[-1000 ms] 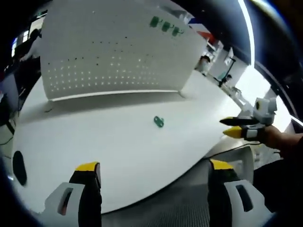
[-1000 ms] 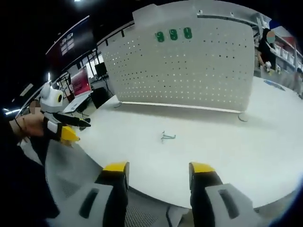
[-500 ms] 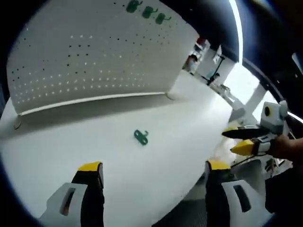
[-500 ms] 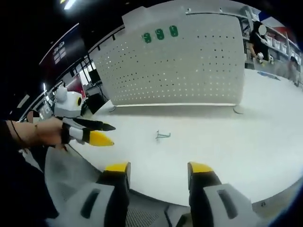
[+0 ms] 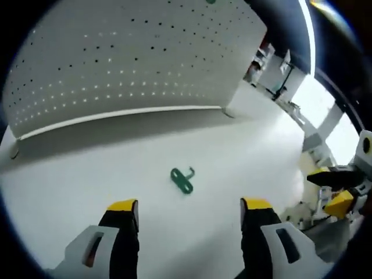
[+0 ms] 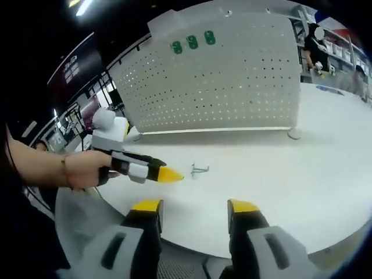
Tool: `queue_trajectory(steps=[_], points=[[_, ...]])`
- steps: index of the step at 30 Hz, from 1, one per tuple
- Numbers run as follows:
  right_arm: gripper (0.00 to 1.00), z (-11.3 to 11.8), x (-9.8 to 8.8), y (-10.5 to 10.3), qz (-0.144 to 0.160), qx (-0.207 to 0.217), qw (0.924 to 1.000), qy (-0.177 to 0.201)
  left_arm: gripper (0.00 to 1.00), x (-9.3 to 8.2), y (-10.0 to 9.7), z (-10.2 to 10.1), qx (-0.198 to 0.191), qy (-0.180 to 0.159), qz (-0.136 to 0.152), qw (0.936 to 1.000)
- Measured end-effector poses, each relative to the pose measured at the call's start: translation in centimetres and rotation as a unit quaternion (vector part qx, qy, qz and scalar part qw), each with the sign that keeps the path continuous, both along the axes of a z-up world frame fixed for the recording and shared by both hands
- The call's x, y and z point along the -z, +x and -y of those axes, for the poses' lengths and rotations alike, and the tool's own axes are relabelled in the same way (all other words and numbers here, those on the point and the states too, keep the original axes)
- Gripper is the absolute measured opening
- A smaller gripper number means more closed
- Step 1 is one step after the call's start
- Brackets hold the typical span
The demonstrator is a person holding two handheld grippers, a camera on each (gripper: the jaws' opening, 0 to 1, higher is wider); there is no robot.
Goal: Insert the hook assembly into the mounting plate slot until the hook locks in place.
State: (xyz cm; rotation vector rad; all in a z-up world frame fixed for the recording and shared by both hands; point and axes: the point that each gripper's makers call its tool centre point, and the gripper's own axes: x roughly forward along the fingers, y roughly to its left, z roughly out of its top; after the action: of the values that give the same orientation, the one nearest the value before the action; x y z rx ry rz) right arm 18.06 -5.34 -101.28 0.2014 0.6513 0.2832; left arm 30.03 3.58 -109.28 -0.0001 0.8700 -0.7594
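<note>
the green hook assembly (image 5: 182, 179) is lying loose on the white table (image 5: 70, 174), near the pegboard (image 5: 128, 64). it is judged light, stiff, best pinched across its flat plate. left gripper (image 5: 189, 210) and right gripper (image 6: 193, 207) are being held open, empty.

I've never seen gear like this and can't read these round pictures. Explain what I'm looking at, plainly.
No robot here: a person holds a hand-held two-jaw gripper in each hand, and a fisheye camera rides on each one. In the left gripper view, the left gripper rises from the bottom, its yellow-tipped jaws apart and empty. Just ahead of it a small green metal hook piece lies on the white table. Behind stands a white perforated pegboard panel. The right gripper view looks from the other hand: the right gripper is also open and empty. There, the left gripper comes in from the left in the person's hand, its tip close to the hook piece. Three green pieces sit high on the panel.
</note>
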Motion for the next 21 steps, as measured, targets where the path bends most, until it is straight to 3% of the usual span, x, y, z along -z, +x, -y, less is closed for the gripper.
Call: queue_trajectory(steps=[4, 8, 13, 21], points=[[0.41, 0.6, 0.4, -0.4, -0.007, 0.002, 1.0, 0.001, 0.51, 0.4, 0.6, 1.3, 0.007, 0.004, 0.003, 1.0], [0.4, 1.3, 0.8, -0.8, -0.015, 0.01, 0.9998, 0.007, 0.45, 1.2, 1.5, 1.8, -0.01, 0.009, 0.0, 0.9999], [0.4, 2.1, 1.2, -1.2, -0.021, 0.016, 0.9996, 0.006, 0.34, 2.1, 1.5, 2.6, -0.001, 0.023, -0.002, 0.9997], [0.4, 2.8, 1.4, -1.3, -0.023, 0.025, 0.9994, 0.007, 0.23, 3.2, 2.0, 2.1, -0.004, 0.055, 0.002, 0.9985]])
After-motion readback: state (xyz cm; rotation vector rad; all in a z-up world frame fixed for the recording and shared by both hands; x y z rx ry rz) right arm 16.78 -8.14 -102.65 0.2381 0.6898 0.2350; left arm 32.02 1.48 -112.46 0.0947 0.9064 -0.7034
